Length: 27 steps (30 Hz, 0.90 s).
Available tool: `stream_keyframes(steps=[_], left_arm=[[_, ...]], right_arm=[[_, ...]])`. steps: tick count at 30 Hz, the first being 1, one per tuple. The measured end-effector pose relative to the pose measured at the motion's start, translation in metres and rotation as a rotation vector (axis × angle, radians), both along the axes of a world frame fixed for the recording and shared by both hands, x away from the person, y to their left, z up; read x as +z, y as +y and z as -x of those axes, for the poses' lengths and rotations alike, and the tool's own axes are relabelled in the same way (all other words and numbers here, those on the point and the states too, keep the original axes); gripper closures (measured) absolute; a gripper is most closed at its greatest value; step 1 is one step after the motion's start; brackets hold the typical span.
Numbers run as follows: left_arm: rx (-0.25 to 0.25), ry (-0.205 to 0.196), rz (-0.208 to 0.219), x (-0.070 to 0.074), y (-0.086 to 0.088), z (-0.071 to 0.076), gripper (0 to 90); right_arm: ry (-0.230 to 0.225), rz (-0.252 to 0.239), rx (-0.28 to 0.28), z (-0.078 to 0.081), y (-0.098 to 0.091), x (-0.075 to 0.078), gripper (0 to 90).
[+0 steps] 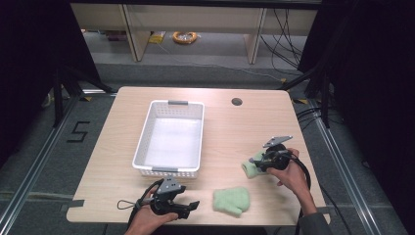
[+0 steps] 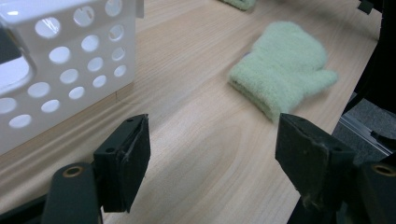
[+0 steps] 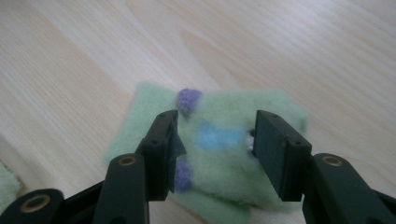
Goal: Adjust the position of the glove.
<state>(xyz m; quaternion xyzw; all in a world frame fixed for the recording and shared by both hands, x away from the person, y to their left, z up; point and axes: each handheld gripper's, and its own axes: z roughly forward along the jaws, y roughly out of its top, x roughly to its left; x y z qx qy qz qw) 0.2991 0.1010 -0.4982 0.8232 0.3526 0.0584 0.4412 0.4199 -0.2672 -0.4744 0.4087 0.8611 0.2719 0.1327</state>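
Two pale green fleece mittens lie on the wooden table. The plain one (image 1: 231, 199) (image 2: 280, 74) rests near the front edge, thumb toward the person. Left of it my left gripper (image 1: 192, 208) (image 2: 212, 154) is held low over bare wood, jaws wide open and empty, pointing toward that mitten. The other mitten (image 1: 250, 168) (image 3: 233, 109) carries blue and purple patches and lies at the right. My right gripper (image 1: 258, 162) (image 3: 215, 144) hovers right over it, jaws apart on either side of the blue patch, pads not pressing the fleece.
A white perforated basket (image 1: 144, 132) (image 2: 70, 70) stands empty in the middle of the table, its near wall just beyond my left gripper. A round cable hole (image 1: 237, 102) sits at the back right. The table's front edge is close behind both hands.
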Motion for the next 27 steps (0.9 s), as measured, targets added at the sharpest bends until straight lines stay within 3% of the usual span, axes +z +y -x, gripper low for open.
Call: stream_keyframes(steps=[1, 3, 9, 12, 13, 14, 17, 19, 21, 22, 24, 27], left_arm=[[0.010, -0.002, 0.026, -0.001, -0.002, 0.001, 26.4], [0.020, -0.007, 0.032, -0.002, -0.002, 0.001, 26.4], [0.009, 0.000, 0.026, -0.002, -0.002, 0.001, 26.4], [0.009, -0.005, 0.019, -0.001, -0.002, 0.001, 26.5], [0.011, -0.008, 0.033, -0.002, -0.002, 0.001, 26.5], [0.009, -0.006, 0.028, -0.001, -0.002, 0.001, 26.6], [0.017, -0.002, 0.035, -0.001, -0.002, 0.001, 26.5], [0.011, -0.003, 0.032, -0.002, -0.001, 0.000, 26.6], [0.007, 0.003, 0.032, -0.002, -0.001, 0.000, 26.6], [0.010, 0.000, 0.034, -0.002, -0.001, 0.000, 26.6], [-0.005, -0.002, 0.013, -0.001, 0.001, 0.000, 26.6], [0.013, 0.003, 0.041, -0.001, -0.001, 0.001, 26.5]], right_arm=[[-0.008, 0.019, 0.024, -0.001, 0.000, -0.003, 51.2], [-0.003, 0.018, 0.025, -0.003, 0.001, -0.008, 51.4], [-0.014, 0.048, 0.058, -0.003, 0.002, -0.014, 65.2], [-0.008, 0.031, 0.016, -0.001, 0.002, -0.014, 76.5], [0.005, 0.041, 0.025, -0.001, 0.001, -0.013, 78.8], [-0.027, 0.033, 0.021, -0.002, 0.001, -0.015, 81.1], [-0.002, 0.023, -0.008, 0.001, 0.001, -0.011, 83.4], [-0.019, -0.004, -0.032, 0.002, 0.001, -0.012, 83.8], [-0.022, -0.039, -0.069, 0.008, -0.002, 0.000, 84.1], [-0.048, -0.031, -0.064, 0.011, -0.003, 0.002, 84.2], [-0.058, -0.053, -0.059, 0.019, -0.005, 0.013, 84.2], [-0.089, -0.086, -0.050, 0.038, -0.005, 0.024, 84.1]])
